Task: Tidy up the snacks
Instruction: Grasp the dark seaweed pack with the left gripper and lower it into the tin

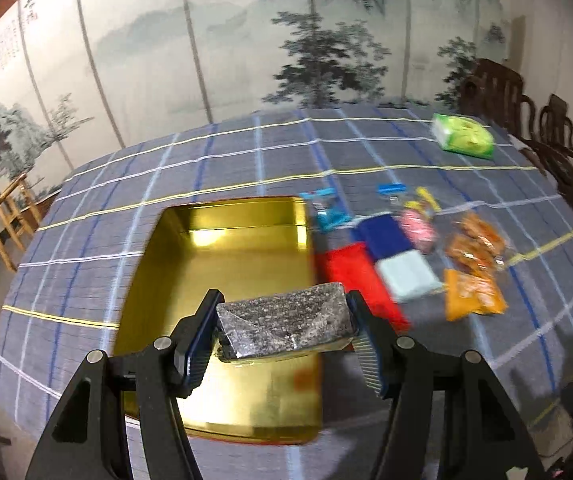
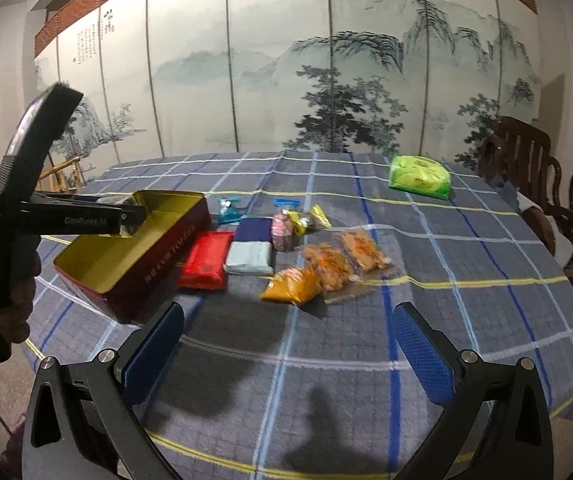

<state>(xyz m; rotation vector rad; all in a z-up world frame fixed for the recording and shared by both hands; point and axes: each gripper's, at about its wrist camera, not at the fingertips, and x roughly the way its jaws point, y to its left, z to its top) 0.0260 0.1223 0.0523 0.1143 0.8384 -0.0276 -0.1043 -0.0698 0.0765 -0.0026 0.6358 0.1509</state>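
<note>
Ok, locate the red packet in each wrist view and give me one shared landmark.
Left wrist: red packet lies right of centre, beside the gold-lined tin, partly behind the left gripper.
Right wrist: red packet sits left of centre, right of the tin.
Shared landmark: green tissue pack, far right.

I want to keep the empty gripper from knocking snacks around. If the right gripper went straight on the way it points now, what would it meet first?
Probably the checked tablecloth first, since the open right gripper tilts down at bare cloth. Further along that line lie the orange snack packets, though depth is hard to judge.
</note>
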